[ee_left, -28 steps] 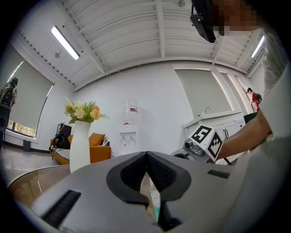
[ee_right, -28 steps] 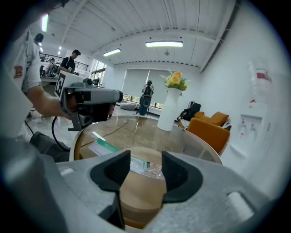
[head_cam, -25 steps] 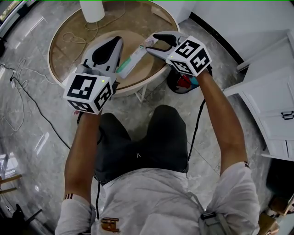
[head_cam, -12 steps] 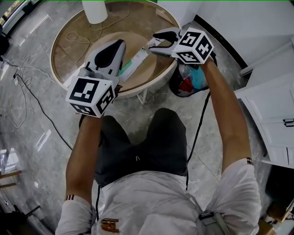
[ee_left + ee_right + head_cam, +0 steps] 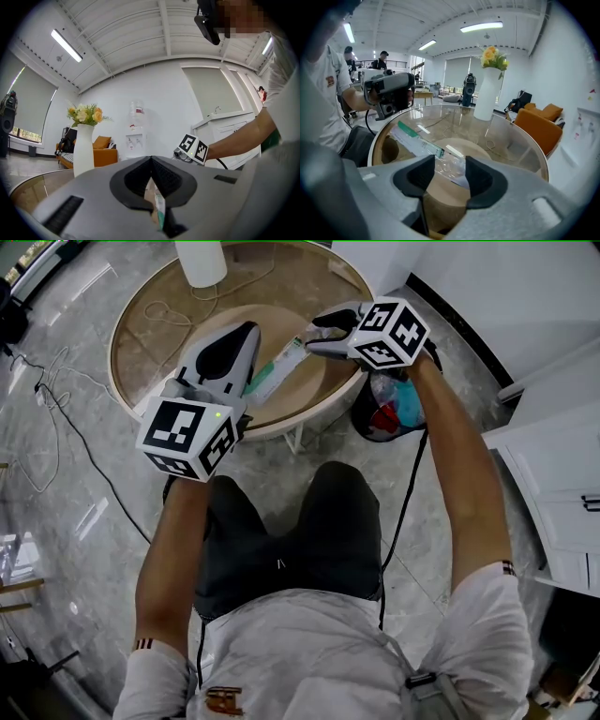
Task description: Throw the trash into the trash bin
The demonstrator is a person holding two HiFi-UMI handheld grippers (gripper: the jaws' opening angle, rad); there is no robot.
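Observation:
The trash is a long clear plastic wrapper (image 5: pixel 277 367) with green print, held out over the round table. My left gripper (image 5: pixel 247 332) is shut on its near end, and the wrapper shows edge-on between those jaws (image 5: pixel 158 206). My right gripper (image 5: pixel 314 334) tilts down at the far end, its jaws wide and closing. That crinkled end of the wrapper (image 5: pixel 440 157) lies between the right gripper's (image 5: pixel 450 166) fingers, and the pads are not pressing on it. The black trash bin (image 5: pixel 389 409), lined and holding red and blue litter, stands on the floor under my right wrist.
The glass table (image 5: pixel 141 306) has a wooden rim and carries a white vase (image 5: pixel 202 259) and a loose cable (image 5: pixel 173 310). White cabinets (image 5: pixel 562 456) stand at the right. Cables (image 5: pixel 56 409) trail over the floor at the left. My knees are just below the table edge.
The right gripper has tipped further down and settled at the wrapper's far end. More of the bin shows beside the right wrist. The left gripper has kept still.

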